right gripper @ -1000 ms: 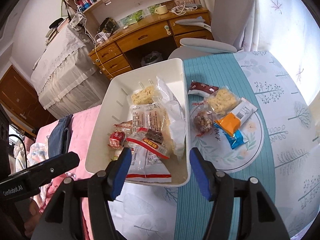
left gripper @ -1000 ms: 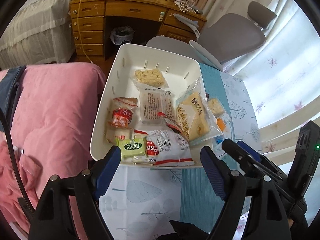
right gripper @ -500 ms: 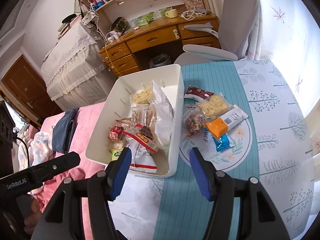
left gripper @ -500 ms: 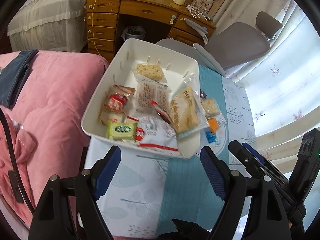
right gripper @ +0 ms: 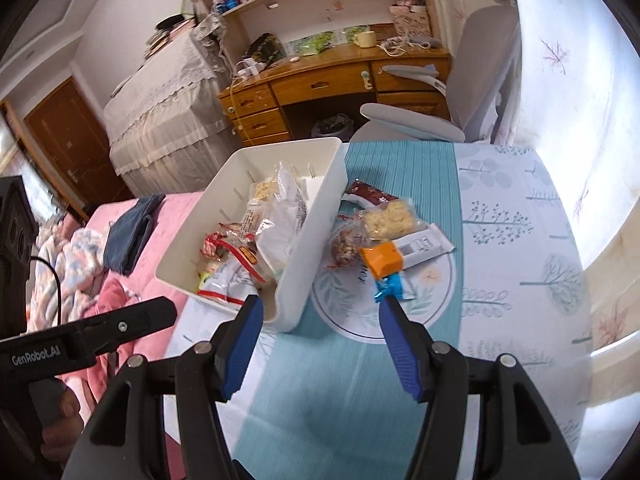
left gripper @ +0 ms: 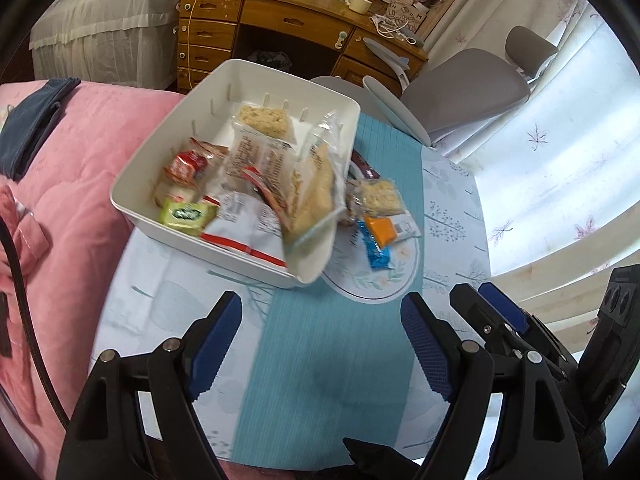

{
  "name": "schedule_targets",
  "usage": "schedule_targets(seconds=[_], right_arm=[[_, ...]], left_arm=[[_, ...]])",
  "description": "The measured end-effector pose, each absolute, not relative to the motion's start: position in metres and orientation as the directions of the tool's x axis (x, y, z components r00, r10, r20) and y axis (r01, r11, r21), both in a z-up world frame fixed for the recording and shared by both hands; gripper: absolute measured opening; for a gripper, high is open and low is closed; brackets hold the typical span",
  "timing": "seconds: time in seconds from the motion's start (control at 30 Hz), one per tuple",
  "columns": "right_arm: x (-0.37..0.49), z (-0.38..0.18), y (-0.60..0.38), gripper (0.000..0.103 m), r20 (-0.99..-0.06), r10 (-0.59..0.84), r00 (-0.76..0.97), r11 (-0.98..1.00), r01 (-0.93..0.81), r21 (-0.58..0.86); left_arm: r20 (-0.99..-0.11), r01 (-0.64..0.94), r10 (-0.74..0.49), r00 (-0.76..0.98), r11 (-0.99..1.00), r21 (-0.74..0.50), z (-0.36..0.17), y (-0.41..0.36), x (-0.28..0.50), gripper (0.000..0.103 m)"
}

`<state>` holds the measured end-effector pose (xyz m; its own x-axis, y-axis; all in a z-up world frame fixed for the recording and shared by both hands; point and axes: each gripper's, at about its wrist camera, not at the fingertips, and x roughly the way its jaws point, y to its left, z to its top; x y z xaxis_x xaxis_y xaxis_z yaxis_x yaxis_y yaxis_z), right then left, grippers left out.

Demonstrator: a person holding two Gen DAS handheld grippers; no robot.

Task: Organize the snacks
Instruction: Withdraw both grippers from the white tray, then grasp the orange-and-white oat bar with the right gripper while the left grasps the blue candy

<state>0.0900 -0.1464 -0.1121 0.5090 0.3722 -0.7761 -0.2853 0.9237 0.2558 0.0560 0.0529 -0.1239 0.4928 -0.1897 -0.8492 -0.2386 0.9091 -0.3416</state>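
Note:
A white bin [left gripper: 132, 184] [right gripper: 320, 224] full of several wrapped snacks sits on the table's left side, partly over the edge by the pink bedding. Beside it on the round placemat [right gripper: 432, 300] lie loose snacks: an orange-and-white bar [left gripper: 386, 229] [right gripper: 382, 260], a blue packet [left gripper: 378, 254] [right gripper: 390, 286], a pale cracker pack [right gripper: 390, 218] and a dark red packet [right gripper: 368, 194]. My left gripper [left gripper: 320, 340] is open over the teal runner, nothing between its blue pads. My right gripper [right gripper: 320, 344] is open too, empty, short of the bin's near corner.
A teal runner [left gripper: 320, 380] crosses the leaf-print tablecloth. Pink bedding [left gripper: 60, 200] lies left of the table. A grey office chair [left gripper: 460, 96] and a wooden desk [left gripper: 280, 24] stand beyond. Curtains [left gripper: 560, 160] hang at the right.
Both grippers have drawn back from the bin, which now appears smaller and farther up in both views. Both views have also rolled a little. The snacks have not moved.

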Motion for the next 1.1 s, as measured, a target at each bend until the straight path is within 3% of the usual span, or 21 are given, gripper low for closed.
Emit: schedule_targets(seconds=[0.43,0.67,1.1], right_arm=[[0.102,-0.120,-0.169,0.061,-0.766,0.297,0.570,0.859,-0.510,-0.046],[0.129,-0.140,-0.175,0.061,-0.757,0.280,0.590,0.715,-0.655,-0.246],[0.195,-0.214,-0.177,0.061,-0.772,0.288,0.567,0.508,-0.774,-0.379]], left_arm=[[-0.863,-0.285,-0.189,0.469,0.892,-0.351,-0.168,-0.012,0.070,0.082],[-0.870,-0.303,-0.181,0.459,0.888,-0.345,-0.196,-0.038,0.100,0.082],[-0.908,-0.321,-0.087,0.410,0.918,-0.234,-0.242,-0.064,0.179,0.082]])
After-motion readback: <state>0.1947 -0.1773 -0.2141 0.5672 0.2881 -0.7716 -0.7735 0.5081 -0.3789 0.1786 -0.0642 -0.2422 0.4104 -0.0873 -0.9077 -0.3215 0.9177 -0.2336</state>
